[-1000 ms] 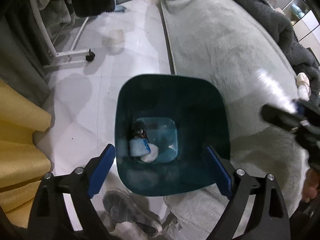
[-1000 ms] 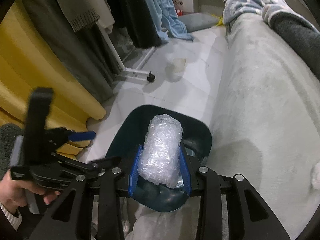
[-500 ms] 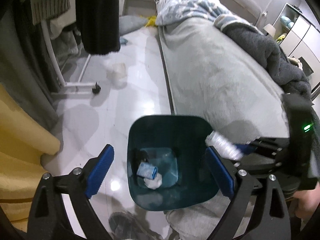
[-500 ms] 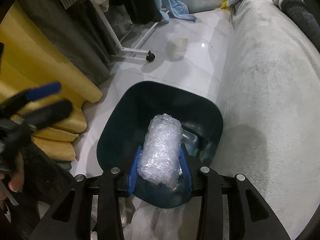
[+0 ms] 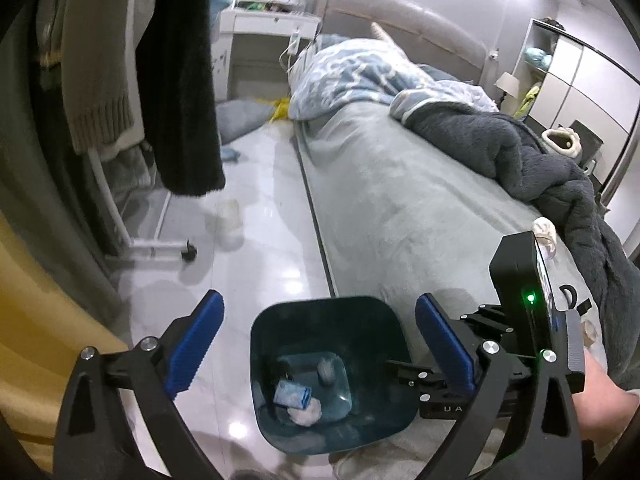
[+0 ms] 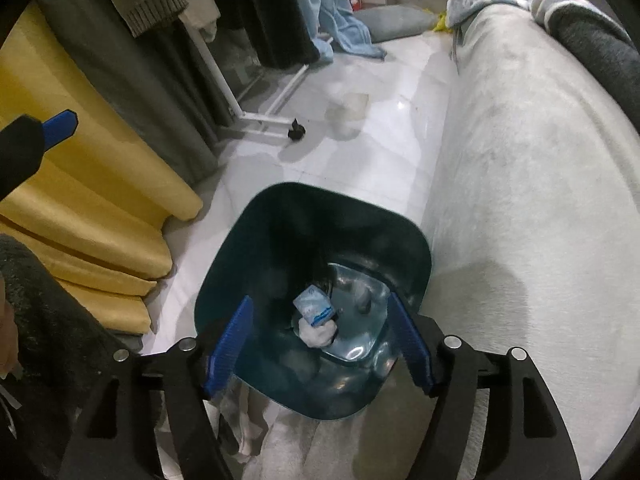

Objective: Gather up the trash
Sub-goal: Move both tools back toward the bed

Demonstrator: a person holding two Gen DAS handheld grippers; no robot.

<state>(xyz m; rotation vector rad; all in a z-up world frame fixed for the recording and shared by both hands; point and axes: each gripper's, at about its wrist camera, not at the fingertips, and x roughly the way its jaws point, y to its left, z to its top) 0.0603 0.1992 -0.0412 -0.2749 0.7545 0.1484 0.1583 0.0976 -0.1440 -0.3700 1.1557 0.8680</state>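
Both grippers are hanging spread and empty over the teal bin beside the bed, the right gripper having just been opening, the left gripper wide, while light, crushable wrappers are lying inside, probably best pinched across soft middles.

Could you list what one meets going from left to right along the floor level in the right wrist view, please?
Yellow cushions → white rack base with its black caster → dark teal bin → pale grey bed cover.
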